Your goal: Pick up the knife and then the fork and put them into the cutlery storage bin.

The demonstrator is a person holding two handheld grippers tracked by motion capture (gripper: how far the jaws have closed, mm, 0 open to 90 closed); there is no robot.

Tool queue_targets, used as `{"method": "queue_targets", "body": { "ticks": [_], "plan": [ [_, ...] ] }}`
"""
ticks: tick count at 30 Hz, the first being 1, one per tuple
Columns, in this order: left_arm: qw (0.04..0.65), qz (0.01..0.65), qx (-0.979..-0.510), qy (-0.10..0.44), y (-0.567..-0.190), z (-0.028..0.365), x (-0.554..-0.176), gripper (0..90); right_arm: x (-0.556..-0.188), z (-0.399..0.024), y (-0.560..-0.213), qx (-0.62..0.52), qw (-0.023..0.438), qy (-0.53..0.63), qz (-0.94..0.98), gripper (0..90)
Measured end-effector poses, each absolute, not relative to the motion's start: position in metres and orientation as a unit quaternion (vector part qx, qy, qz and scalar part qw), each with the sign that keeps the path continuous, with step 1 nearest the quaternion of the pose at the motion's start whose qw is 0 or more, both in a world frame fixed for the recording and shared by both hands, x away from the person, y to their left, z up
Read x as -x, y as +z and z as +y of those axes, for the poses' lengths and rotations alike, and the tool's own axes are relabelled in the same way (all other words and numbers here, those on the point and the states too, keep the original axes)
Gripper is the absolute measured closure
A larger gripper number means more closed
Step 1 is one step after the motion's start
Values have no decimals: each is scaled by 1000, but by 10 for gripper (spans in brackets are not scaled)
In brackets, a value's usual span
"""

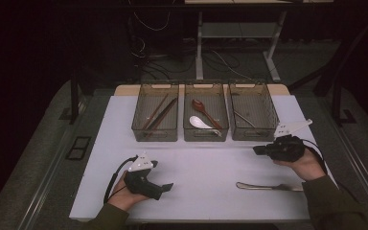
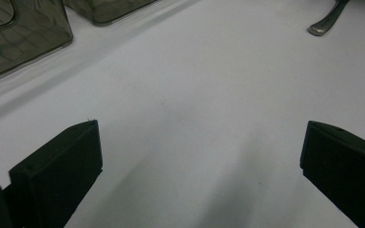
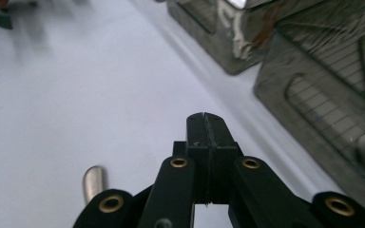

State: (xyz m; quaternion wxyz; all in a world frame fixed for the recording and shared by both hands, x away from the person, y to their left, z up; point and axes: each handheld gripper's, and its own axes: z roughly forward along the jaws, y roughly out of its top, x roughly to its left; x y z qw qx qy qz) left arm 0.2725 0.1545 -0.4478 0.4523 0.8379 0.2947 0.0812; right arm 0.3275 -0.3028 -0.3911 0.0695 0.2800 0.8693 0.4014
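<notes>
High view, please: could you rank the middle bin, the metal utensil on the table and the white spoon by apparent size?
1. Middle bin, clearly largest.
2. Metal utensil, long and thin.
3. White spoon, smallest, though it lies farther from the camera.

no readable text, labels or numbers

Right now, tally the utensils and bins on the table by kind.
Bins: 3
Chopsticks: 2
Wooden spoon: 1
White spoon: 1
Metal utensil in right bin: 1
Metal utensil on table: 1
Total: 9
</notes>
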Motion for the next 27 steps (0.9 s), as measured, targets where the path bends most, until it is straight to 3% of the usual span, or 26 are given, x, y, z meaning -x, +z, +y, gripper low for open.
{"method": "queue_targets", "body": {
  "ticks": [27],
  "plan": [
    [453,296,-837,82,-447,154,-272,0,-271,-264,-430,-226,25,353,908,896]
  ]
}}
